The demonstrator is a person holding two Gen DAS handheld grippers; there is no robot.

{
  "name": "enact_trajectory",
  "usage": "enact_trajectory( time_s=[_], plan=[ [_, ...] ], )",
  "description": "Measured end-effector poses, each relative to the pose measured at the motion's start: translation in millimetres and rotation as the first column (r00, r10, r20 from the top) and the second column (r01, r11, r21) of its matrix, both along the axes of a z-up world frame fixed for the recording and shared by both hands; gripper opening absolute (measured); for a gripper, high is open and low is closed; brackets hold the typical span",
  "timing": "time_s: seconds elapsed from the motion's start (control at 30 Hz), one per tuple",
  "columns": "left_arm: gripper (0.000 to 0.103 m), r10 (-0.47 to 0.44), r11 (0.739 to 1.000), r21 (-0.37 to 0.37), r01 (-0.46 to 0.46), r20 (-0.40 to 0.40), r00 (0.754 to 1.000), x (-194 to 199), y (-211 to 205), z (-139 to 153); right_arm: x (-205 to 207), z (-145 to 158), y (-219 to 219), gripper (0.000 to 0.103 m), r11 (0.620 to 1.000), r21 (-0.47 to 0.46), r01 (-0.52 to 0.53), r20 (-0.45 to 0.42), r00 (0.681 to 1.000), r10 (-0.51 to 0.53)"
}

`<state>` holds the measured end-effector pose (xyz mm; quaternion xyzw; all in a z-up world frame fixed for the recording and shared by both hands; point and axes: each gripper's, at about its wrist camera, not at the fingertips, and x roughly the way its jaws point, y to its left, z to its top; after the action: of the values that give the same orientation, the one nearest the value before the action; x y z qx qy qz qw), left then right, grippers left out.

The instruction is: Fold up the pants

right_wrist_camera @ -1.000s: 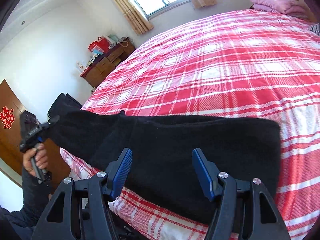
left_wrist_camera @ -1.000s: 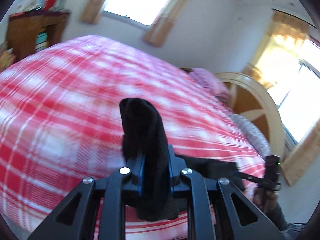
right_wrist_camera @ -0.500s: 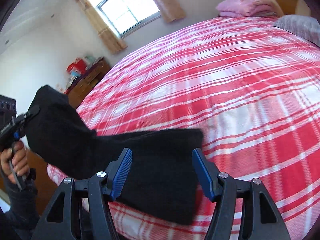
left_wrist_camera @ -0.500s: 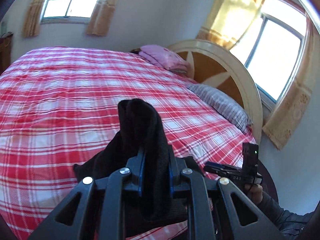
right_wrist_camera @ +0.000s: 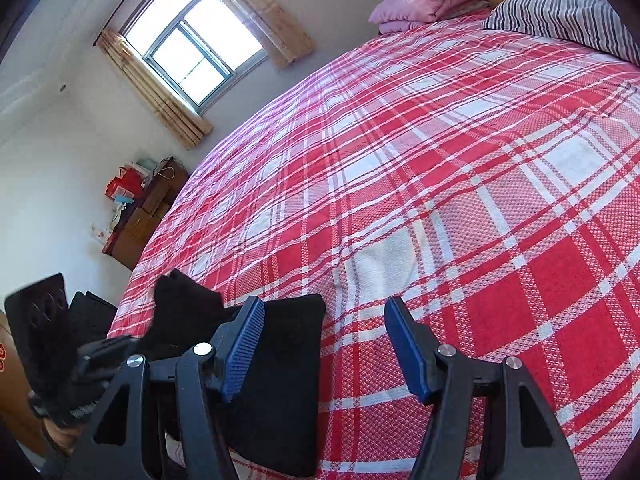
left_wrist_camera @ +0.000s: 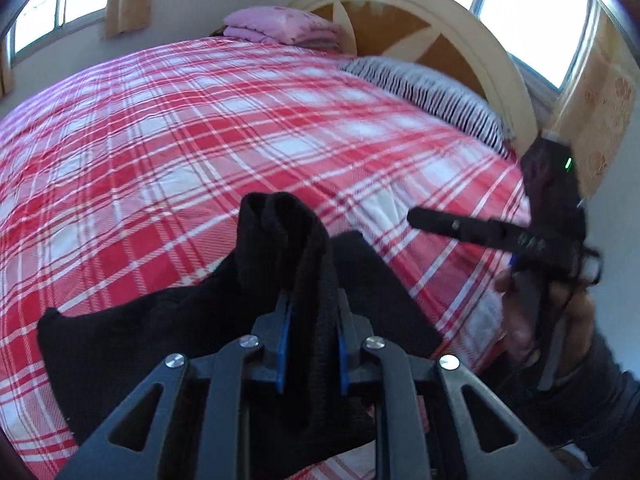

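A bed (left_wrist_camera: pixel 168 152) covered in a red and white plaid sheet fills both wrist views. Black pants (left_wrist_camera: pixel 168 336) lie at the near edge of the bed, partly folded over on themselves.

In the left wrist view, the left gripper (left_wrist_camera: pixel 310 344) is clamped on a bunched fold of the pants. The fabric rises between its blue pads (left_wrist_camera: pixel 282 348) and sticks up above them as a rounded hump. The rest of the pants spread out flat on the sheet to the left and right of this gripper. At the right of this view, a hand (left_wrist_camera: pixel 532 312) in a dark sleeve holds the right gripper (left_wrist_camera: pixel 416 216), which points in over the edge of the bed, above the sheet and just beside the pants.

In the right wrist view, the right gripper (right_wrist_camera: pixel 324 344) has its jaws well apart, with nothing between them but plaid sheet. The pants (right_wrist_camera: pixel 276 380) lie under and behind its left finger (right_wrist_camera: pixel 242 348), low at the left of the view. The left gripper's body shows dark and blurred at the far left.

At the head of the bed are a striped pillow (right_wrist_camera: pixel 568 20) and a folded pink blanket (right_wrist_camera: pixel 428 4), well apart from the pants. A curved wooden headboard (left_wrist_camera: pixel 448 40) stands behind them. A curtained window (right_wrist_camera: pixel 196 56) and a wooden dresser (right_wrist_camera: pixel 148 212) are by the far wall.
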<state>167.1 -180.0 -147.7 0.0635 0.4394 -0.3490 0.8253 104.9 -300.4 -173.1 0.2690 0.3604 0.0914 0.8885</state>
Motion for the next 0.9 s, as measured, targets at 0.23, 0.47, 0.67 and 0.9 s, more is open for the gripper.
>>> enact_trajectory(
  time_s=[0.23, 0.47, 0.67, 0.9],
  plan=[
    [0.035, -0.086, 0.996, -0.021, 0.089, 0.109, 0.990, -34.4, -15.2, 9.3, 2.0, -0.9, 6.4, 0.064, 0.998, 0.016, -0.058, 0.000, 0.998, 0.058],
    [0.081, 0.032, 0.996, -0.093, -0.003, 0.306, 0.951, -61.6, 40.0, 50.1, 0.7, 9.8, 26.0, 0.067, 0.986, 0.042, -0.163, -0.015, 0.986, 0.164],
    [0.089, 0.243, 0.962, 0.029, -0.273, 0.377, 0.894, -43.4, 97.0, 23.9, -2.6, 4.7, 73.8, 0.067, 0.962, -0.067, -0.265, -0.101, 0.961, 0.258],
    [0.089, 0.357, 0.925, 0.041, -0.378, 0.244, 0.901, -25.1, 132.6, -20.6, -9.7, 3.4, 88.4, 0.017, 0.950, -0.107, -0.295, -0.099, 0.953, 0.285]
  ],
)
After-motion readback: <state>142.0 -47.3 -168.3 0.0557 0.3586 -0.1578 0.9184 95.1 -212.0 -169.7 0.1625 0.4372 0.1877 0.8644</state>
